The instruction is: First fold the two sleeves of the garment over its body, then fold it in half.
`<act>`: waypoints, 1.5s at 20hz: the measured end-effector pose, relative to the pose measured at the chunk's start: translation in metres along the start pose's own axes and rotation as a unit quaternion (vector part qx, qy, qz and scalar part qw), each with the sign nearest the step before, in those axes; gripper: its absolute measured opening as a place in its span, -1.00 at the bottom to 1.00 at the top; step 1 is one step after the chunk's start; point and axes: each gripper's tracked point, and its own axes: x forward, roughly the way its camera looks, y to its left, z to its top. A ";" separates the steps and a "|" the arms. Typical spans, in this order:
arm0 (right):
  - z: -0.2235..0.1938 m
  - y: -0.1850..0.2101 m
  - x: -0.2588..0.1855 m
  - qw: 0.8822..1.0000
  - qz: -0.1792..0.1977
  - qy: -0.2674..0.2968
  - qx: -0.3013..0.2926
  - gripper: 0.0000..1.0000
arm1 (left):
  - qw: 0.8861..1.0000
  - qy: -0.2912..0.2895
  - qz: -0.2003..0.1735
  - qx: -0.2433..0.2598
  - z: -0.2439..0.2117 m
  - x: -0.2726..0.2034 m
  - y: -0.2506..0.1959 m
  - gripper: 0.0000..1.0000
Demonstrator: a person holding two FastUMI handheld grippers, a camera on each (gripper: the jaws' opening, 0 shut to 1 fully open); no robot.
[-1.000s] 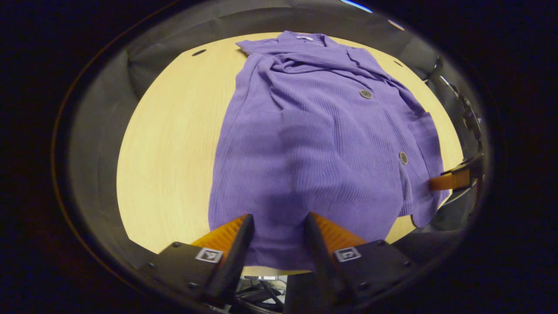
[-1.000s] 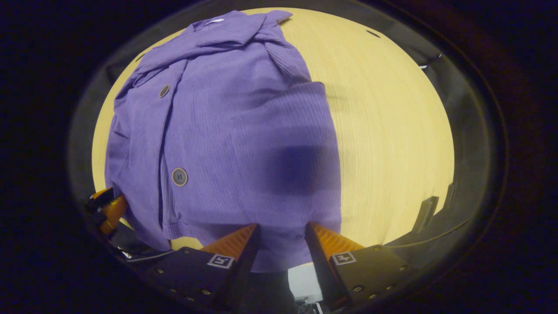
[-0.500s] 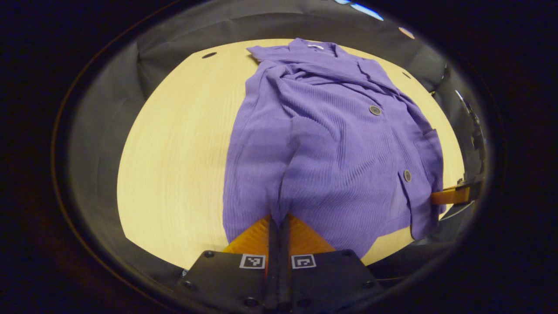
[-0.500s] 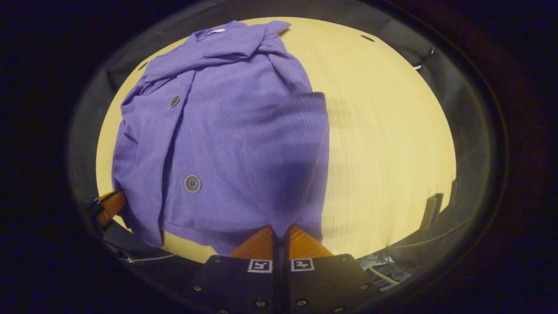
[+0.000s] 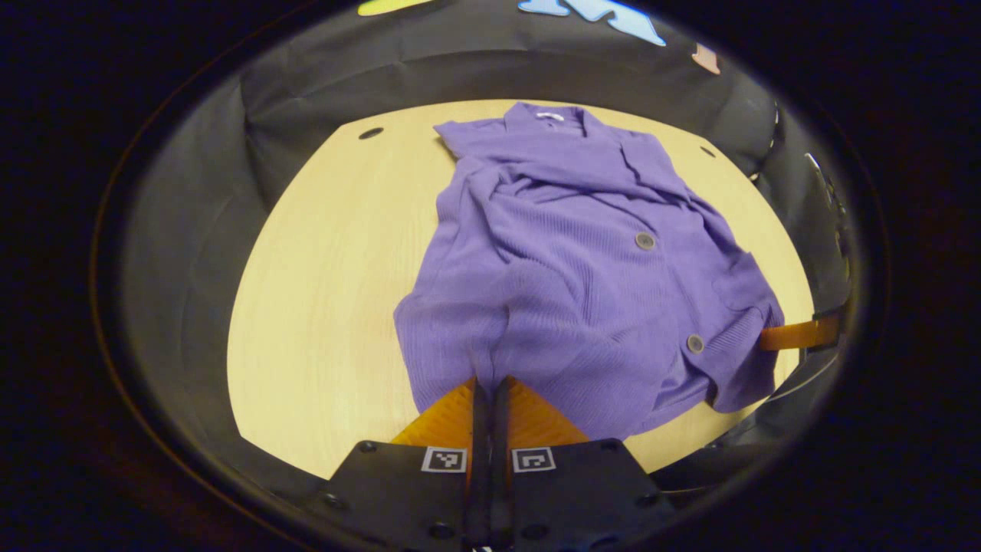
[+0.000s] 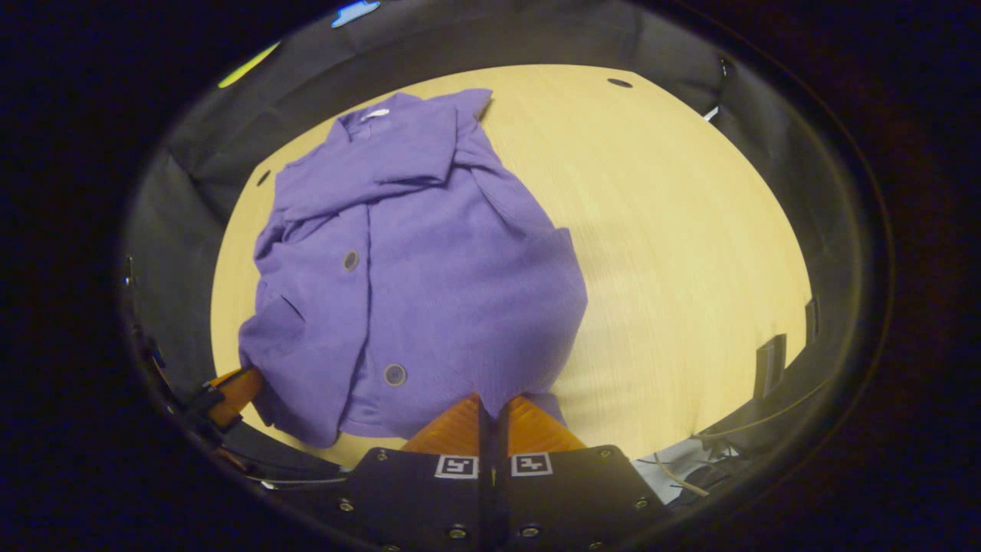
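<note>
Lying on the pale wooden bench (image 5: 322, 291), purple ribbed button-front cardigan (image 5: 582, 261), sleeves folded over body, left tongs (image 5: 490, 387) and right tongs (image 6: 490, 406) each pinching its near hem.

Recording booth, black cloth wall (image 5: 306, 84), wooden table (image 5: 329, 268)

Dim, warm light; strong fisheye bending at edges; soft, slightly blurred detail.
</note>
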 end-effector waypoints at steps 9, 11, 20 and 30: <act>0.112 0.042 -0.022 0.996 0.038 -0.086 -0.004 -0.98 | 0.997 -0.081 -0.015 0.007 0.119 -0.004 -0.008 -0.88; 0.137 0.047 -0.025 0.994 0.040 -0.101 -0.007 -0.98 | 0.995 -0.095 -0.018 0.007 0.144 -0.001 -0.007 -0.85; 0.245 0.063 -0.012 0.989 0.045 -0.139 -0.003 -0.98 | 0.992 -0.126 -0.018 0.017 0.254 0.041 0.000 -0.85; 0.359 0.064 0.039 0.987 0.037 -0.153 0.015 -0.98 | 0.989 -0.147 -0.014 0.012 0.379 0.106 0.004 -0.86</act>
